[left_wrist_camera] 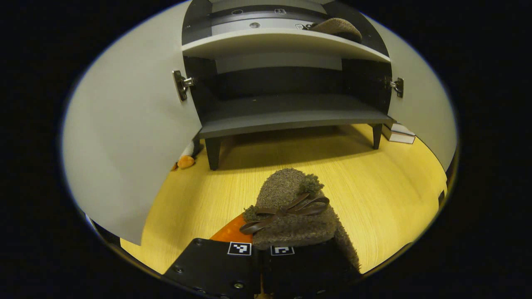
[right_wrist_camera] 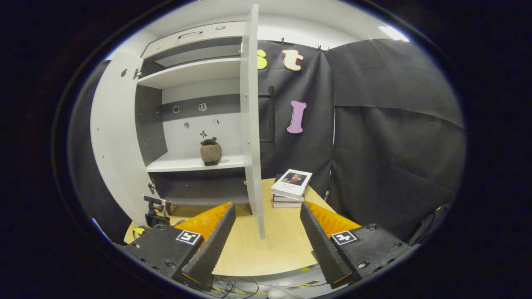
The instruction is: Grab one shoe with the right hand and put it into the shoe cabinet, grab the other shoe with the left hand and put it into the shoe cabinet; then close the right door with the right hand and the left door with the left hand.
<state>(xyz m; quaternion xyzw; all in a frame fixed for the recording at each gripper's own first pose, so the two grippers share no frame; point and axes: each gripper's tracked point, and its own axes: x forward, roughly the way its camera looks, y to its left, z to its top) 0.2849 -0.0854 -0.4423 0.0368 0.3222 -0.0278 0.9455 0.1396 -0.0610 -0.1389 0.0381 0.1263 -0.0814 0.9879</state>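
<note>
Shoe cabinet (left_wrist_camera: 286,112): it is being faced by the left tongs, standing on short legs on the yellow surface (left_wrist_camera: 386,187); both doors are being kept swung wide.
Left door (left_wrist_camera: 124,137): it is being shown opened out flat on the near side of the left gripper view.
Right door (right_wrist_camera: 251,120): it is being seen edge-on in the right gripper view, just ahead of the gap of the right tongs.
Second shoe (left_wrist_camera: 291,211): a fuzzy brown slipper with a dark bow is being gripped at its heel end by the left tongs (left_wrist_camera: 262,253), toe pointing toward the lower shelf (left_wrist_camera: 291,118).
First shoe (right_wrist_camera: 210,151): it is being stored on the white shelf (right_wrist_camera: 183,164), toward its right side.
Right tongs (right_wrist_camera: 266,241): they are being held spread apart, with nothing between the fingers.
Step in hand: the second shoe is judged as being carried to the cabinet.
Advice: the slipper is best being kept level and toe-first, lifted clear of the shelf's front edge, moved fully onto the shelf, and only then released, so no heel is being left overhanging where the doors must close.
</note>
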